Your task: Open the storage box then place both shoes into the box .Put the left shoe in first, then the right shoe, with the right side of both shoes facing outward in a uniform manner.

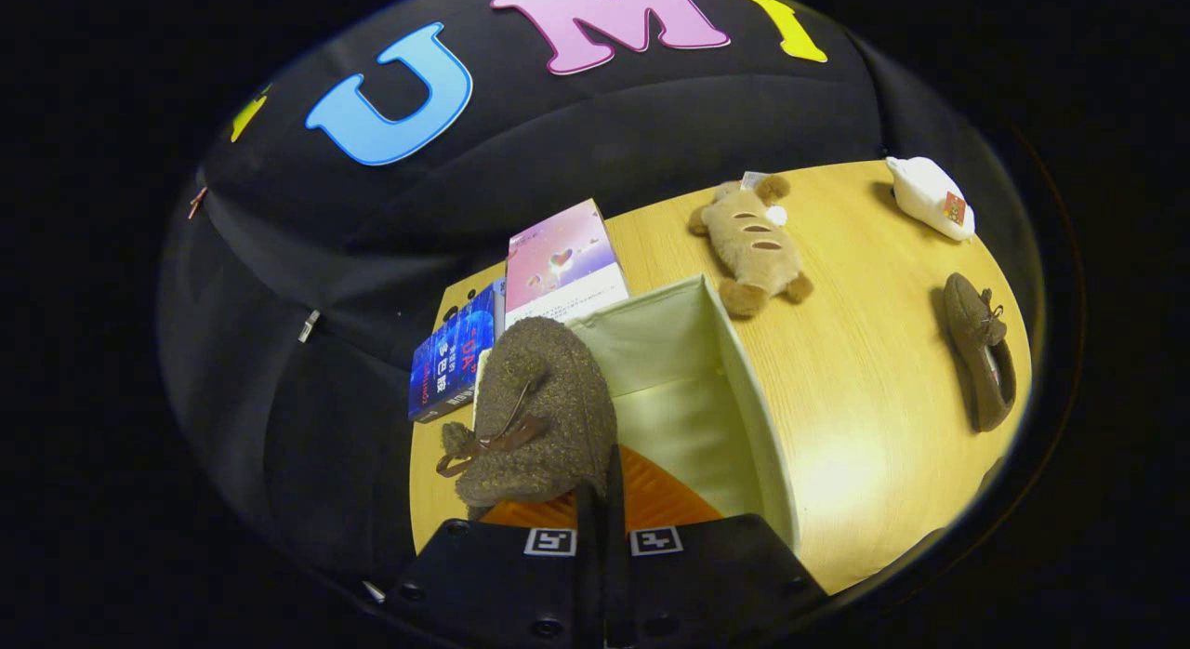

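Observation:
My gripper point(601, 493) is shut on the rim of a brown fuzzy shoe point(539, 412) with a small bow; both fingers pinch it. The shoe hangs toe away from me over the left side of the open cream fabric storage box point(744, 389), whose pale inside shows just ahead of the fingers. The second brown shoe point(981, 351) lies on its side on the wooden table, well to the right of the box. The box's near wall is hidden behind the gripper body.
Two books point(562, 263) point(453, 351) lie just behind and left of the box. A tan plush toy point(753, 245) rests beyond the box. A white bottle point(930, 198) lies at the table's far right corner. The wooden table point(865, 398) runs between box and second shoe.

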Available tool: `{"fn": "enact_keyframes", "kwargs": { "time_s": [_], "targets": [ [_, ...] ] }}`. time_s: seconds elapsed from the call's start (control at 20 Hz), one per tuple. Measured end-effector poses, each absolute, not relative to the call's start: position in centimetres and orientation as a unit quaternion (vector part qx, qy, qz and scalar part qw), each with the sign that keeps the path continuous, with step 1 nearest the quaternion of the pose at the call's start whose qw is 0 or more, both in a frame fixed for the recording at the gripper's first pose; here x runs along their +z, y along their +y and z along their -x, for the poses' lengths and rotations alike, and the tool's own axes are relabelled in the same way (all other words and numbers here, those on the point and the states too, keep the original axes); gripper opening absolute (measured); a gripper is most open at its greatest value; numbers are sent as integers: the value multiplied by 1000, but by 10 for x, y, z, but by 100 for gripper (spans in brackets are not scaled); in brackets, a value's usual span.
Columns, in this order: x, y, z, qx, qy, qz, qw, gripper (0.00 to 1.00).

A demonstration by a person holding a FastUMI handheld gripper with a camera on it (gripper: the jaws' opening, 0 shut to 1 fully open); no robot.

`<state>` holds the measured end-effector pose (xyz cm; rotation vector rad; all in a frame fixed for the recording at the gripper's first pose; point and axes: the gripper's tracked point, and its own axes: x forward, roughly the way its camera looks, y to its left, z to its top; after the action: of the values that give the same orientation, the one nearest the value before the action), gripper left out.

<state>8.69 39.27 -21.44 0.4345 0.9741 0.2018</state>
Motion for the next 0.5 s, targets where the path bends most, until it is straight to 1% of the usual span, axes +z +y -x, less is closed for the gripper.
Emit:
{"fn": "enact_keyframes", "kwargs": {
  "time_s": [0.35, 0.45, 0.5],
  "targets": [
    [-241, 414, -80, 95, 490, -186, 846, 8],
    [-246, 421, -73, 103, 502, -186, 839, 14],
    [-247, 420, -71, 105, 506, -186, 836, 25]
  ]
}}
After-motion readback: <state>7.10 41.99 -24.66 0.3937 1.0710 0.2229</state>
